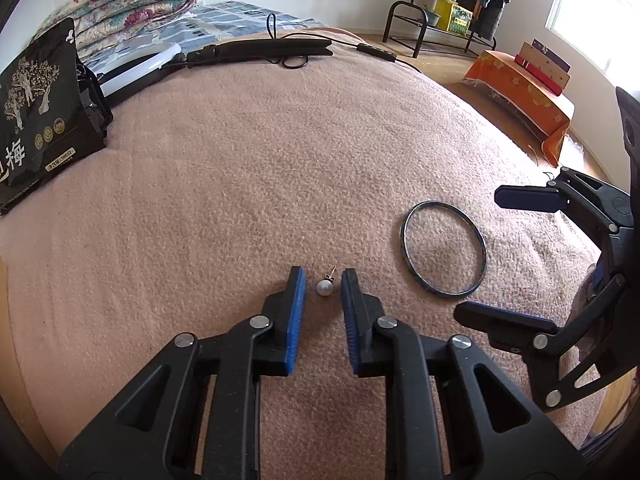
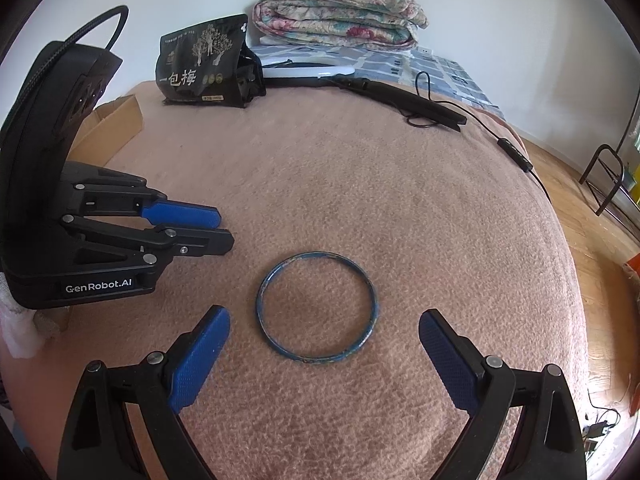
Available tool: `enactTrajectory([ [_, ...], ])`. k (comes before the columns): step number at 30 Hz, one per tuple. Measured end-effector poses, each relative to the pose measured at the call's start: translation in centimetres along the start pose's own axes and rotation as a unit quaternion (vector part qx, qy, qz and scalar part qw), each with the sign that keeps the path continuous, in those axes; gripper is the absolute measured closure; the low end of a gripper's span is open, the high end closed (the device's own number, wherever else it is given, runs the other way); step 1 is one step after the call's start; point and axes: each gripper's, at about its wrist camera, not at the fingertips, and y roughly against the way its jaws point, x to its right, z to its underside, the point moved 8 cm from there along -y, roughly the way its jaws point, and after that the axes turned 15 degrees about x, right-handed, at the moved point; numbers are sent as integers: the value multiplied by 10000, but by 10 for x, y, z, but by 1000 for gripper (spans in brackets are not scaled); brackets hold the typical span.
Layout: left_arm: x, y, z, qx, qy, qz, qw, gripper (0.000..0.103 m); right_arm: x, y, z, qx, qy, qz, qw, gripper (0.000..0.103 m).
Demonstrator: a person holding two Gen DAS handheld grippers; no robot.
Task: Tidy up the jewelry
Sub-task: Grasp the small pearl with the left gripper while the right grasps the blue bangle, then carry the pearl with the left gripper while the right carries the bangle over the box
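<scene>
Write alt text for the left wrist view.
The left gripper sits open on a pink blanket with a pearl earring between its fingertips, untouched. A dark bangle lies flat to the right, with the open right gripper beside it.

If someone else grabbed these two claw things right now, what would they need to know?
Left gripper: open, fingers either side of the pearl earring, not yet closed on it.
Right gripper: wide open, empty, just short of the bangle.
Both pieces lie loose on the pink blanket, earring left of bangle.
Done: nothing picked up.
Left: likely close on the earring, take the bangle, put both away; no jewelry box is in view.
</scene>
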Motion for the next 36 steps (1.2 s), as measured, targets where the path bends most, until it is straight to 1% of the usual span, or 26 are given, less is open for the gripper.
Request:
enactTrajectory([
  [1, 0, -1, 0, -5, -7, -5, 10000, 95, -1, -2, 0, -28, 39, 31, 10000, 6],
  [2, 0, -1, 0, -10, -7, -14, 10000, 96, -1, -3, 1, -54, 73, 62, 9999, 6],
  [7, -1, 0, 0, 6, -7, -36, 10000, 97, 3, -14, 9, -254, 114, 190, 9994, 7],
  [8, -2, 1, 0, 11, -6, -44, 10000, 97, 4, -15, 10, -282, 84, 199, 9994, 10],
  [12, -4, 2, 0, 22, 13, -75, 10000, 97, 3, -19, 12, -316, 11, 140, 9994, 15],
  [14, -7, 4, 0, 31, 46, -98, 9999, 97, 1, -20, 11, -315, 3, 60, 9995, 24],
  [16, -9, 5, -1, 40, 91, -123, 9999, 97, 0, -20, 9, -294, -50, 17, 9996, 30],
  [21, -18, 10, -5, 102, 222, -177, 9995, 97, 1, -18, 8, -265, -163, -8, 9995, 30],
  [26, -24, 19, -11, 201, 298, -228, 9991, 97, 0, -10, 3, -192, -144, 44, 9997, 30],
  [36, -32, 53, -26, 500, 436, -297, 9974, 97, -14, 20, -17, 29, -64, 37, 10000, 30],
])
